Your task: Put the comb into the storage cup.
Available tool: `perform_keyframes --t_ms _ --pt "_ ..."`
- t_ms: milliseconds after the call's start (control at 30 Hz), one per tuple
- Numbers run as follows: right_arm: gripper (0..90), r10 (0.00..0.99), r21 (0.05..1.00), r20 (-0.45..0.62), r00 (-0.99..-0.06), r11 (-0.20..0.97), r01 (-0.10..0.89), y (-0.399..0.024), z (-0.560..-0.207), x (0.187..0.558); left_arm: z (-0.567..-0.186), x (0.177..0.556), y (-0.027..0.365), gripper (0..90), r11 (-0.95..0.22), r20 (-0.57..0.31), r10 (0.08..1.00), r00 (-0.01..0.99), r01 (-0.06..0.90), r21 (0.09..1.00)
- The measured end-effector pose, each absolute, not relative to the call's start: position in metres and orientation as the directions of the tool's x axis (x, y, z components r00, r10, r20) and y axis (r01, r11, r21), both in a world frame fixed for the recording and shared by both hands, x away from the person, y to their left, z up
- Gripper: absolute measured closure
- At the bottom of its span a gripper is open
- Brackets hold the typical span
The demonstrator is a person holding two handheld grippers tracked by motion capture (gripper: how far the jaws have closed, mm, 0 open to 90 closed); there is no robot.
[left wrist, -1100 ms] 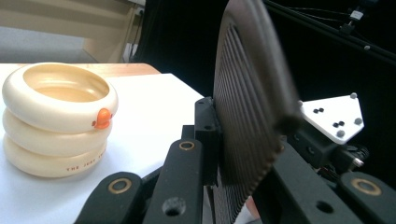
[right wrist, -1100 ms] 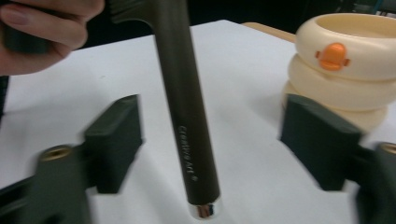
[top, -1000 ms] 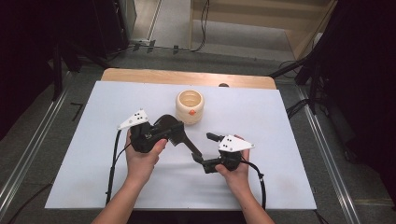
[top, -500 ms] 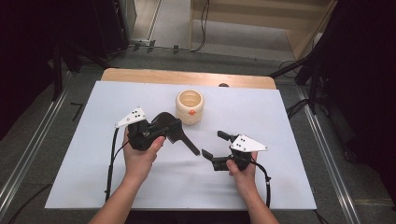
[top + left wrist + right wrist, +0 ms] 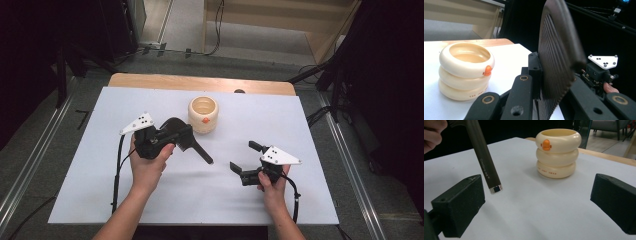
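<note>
1. Your left gripper [image 5: 172, 135] is pinching the broad ribbed head of a black paddle-shaped hairbrush [image 5: 556, 50]; the jaws clamp it flat on both faces, and its dark round handle [image 5: 202, 152] slants down toward the middle of the white table sheet [image 5: 300, 125].
2. Your right gripper [image 5: 245, 157] holds nothing, its two black foam-padded jaws spread wide, low over the sheet and well apart from the brush.
3. The right gripper view shows the handle's silver-capped tip [image 5: 496, 189] hanging clear of the sheet, just above and beside one open jaw.
4. Behind it stands the cream, three-ringed plastic cup with an orange duck mark [image 5: 558, 152], upright, mouth open, near the sheet's far edge.
5. I judge the brush light and stiff; the smooth handle looks slippery, so squeeze it squarely across its middle rather than at the glossy cap.
6. The cup looks light and hollow, likely to tip or slide; take its wall gently at the rim.
</note>
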State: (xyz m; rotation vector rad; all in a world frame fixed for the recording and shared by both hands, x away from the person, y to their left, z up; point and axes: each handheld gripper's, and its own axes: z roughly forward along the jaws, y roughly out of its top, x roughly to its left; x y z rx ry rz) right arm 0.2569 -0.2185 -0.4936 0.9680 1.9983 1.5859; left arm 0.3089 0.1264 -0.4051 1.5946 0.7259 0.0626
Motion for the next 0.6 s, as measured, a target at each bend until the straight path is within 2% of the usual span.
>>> perform_keyframes --t_ms 600 --pt "0.0 0.774 0.955 0.069 -0.630 0.132 0.266 -0.250 -0.500 0.241 -0.401 0.315 0.129 84.4 0.030 -0.366 0.493 0.789 0.405 0.914"
